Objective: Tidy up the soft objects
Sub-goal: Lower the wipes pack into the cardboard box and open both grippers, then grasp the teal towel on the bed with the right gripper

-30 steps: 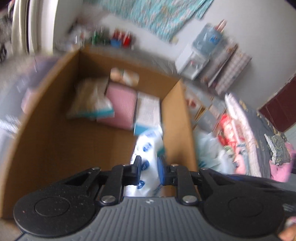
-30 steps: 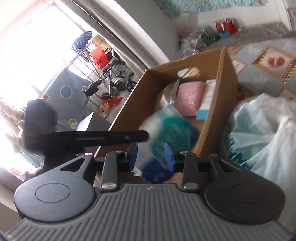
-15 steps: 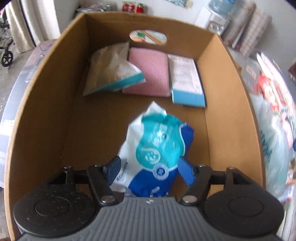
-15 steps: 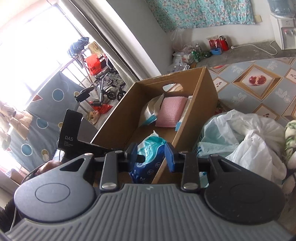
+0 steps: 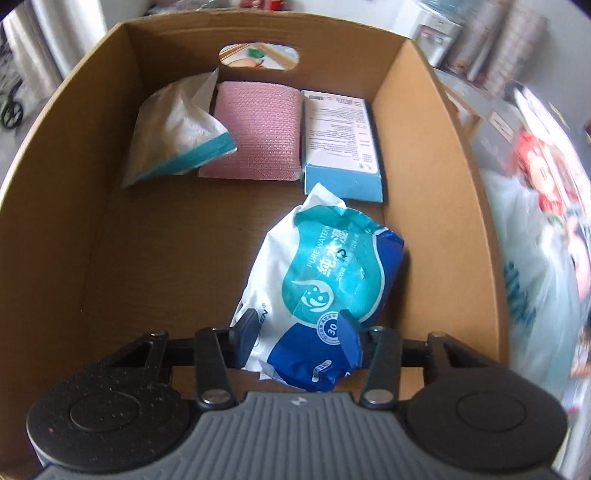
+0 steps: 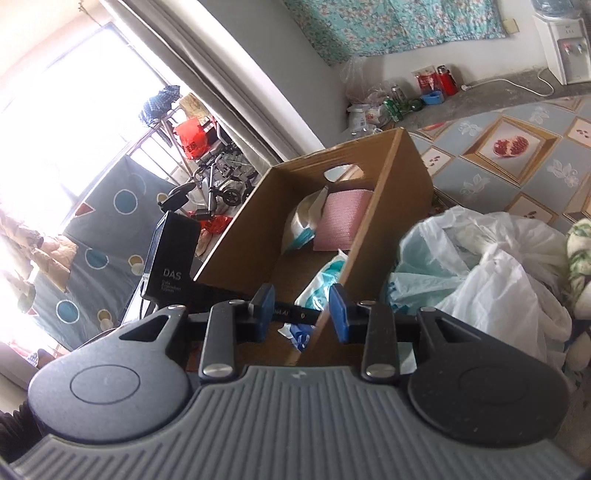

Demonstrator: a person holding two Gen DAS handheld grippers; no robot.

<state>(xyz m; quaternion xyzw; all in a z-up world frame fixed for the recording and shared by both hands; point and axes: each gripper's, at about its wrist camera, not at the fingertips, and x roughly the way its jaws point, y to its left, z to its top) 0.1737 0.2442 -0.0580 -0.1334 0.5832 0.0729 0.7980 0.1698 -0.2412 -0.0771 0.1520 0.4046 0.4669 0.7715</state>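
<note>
Wet-wipes pack (image 5: pixel 321 291) lies on the cardboard box (image 5: pixel 85 206) floor between the left tool (image 5: pixel 297 334) fingers, which are spread wide beside it, gripping nothing; beyond it sit a pink pad (image 5: pixel 255 136), a white pouch (image 5: pixel 177 129) and a blue carton (image 5: pixel 341 144). From the right wrist, the right tool (image 6: pixel 301 308) is parted and empty, the pack (image 6: pixel 321 277) ahead inside the box (image 6: pixel 391 206), with plastic bags (image 6: pixel 480 273) to its right.

Lived-in home, patterned floor mat (image 6: pixel 517 147), water dispenser (image 6: pixel 563 44), floral wall cloth (image 6: pixel 399 26)
</note>
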